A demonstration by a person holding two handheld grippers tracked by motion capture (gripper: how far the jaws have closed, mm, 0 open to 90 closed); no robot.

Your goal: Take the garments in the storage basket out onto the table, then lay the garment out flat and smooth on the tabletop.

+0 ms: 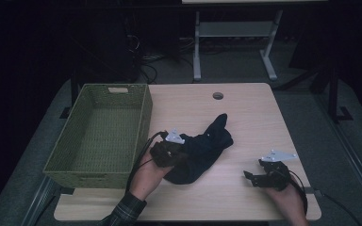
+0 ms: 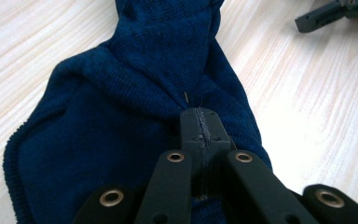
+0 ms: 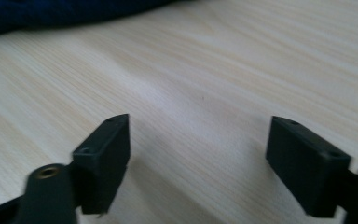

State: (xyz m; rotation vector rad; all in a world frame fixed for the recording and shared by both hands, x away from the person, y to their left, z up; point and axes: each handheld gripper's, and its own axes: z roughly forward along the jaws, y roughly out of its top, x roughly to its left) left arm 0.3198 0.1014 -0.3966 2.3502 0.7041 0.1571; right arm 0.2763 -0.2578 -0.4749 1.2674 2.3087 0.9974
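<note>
Dark blue knitted cloth (image 2: 135, 107) lies mid-table, long axis toward the far edge; my left gripper (image 2: 200, 122) pinches its near fold, nearer the green wicker basket (image 1: 99, 136). My right gripper (image 3: 198, 161) gapes wide, empty.

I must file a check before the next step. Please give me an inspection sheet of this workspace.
Surface: light wooden table, with a round hole near the far edge.
Job's things: dark blue cloth crumpled mid-table; green woven basket at the left, nothing inside.
Clutter: nothing seen.
Grippers: left gripper shut on the cloth; right gripper open over bare wood, apart from the cloth.
Cables: a black one trails from each gripper.
Surroundings: dark room, grey table frame behind.
</note>
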